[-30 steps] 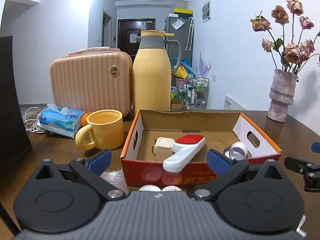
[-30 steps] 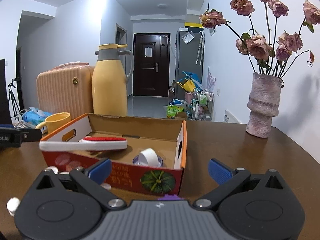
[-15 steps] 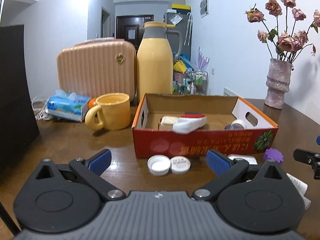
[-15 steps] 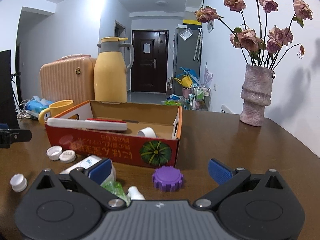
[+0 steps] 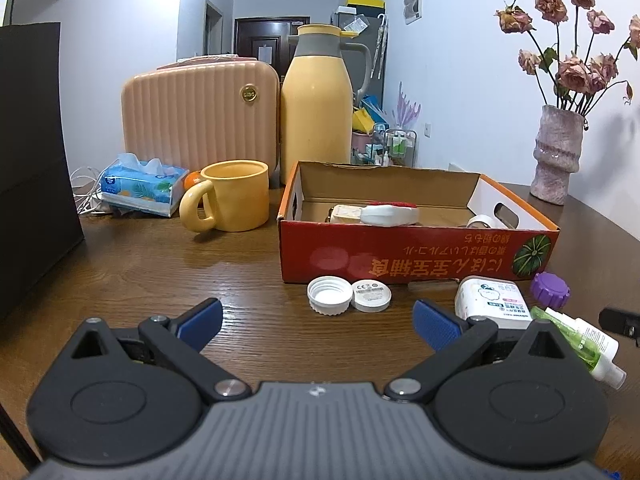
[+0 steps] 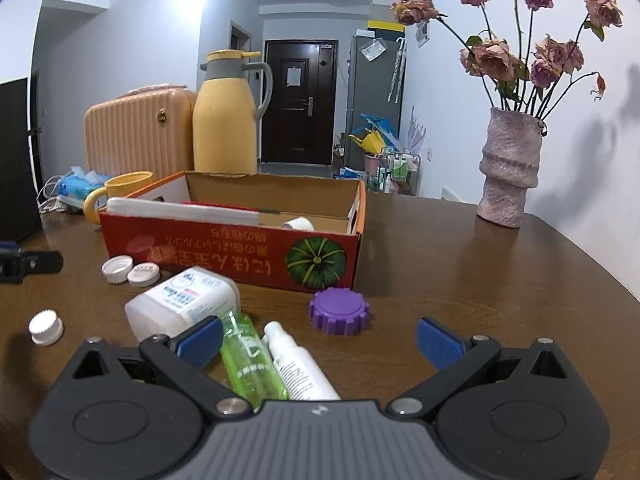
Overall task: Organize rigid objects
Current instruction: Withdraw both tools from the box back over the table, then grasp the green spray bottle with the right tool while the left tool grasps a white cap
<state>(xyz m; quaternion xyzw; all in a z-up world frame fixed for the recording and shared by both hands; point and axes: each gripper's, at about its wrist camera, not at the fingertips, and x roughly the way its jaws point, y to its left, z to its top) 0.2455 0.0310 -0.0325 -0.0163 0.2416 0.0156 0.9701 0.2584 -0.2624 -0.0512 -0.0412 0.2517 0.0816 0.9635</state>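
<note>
A red cardboard box (image 5: 416,258) (image 6: 240,252) stands on the wooden table and holds a white-and-red brush (image 5: 390,214), a small cream item and a roll of tape (image 6: 298,224). In front of it lie two white caps (image 5: 330,295) (image 6: 117,269), a white squat bottle (image 5: 492,302) (image 6: 184,300), a purple lid (image 5: 550,290) (image 6: 339,310), a green spray bottle (image 6: 248,360) and a white spray bottle (image 6: 300,368). A small white cap (image 6: 46,327) lies apart at the left. My left gripper (image 5: 318,322) is open and empty, short of the caps. My right gripper (image 6: 320,338) is open above the spray bottles.
A yellow mug (image 5: 232,196), a tissue pack (image 5: 140,184), a pink case (image 5: 200,116) and a yellow thermos (image 5: 318,100) stand behind the box. A vase of dried roses (image 6: 508,168) stands at the far right. A black object (image 5: 32,160) is at the left.
Both grippers have pulled back from the box and lowered. The loose caps, bottles and purple lid in front of the box have come into view. Both stay open.
</note>
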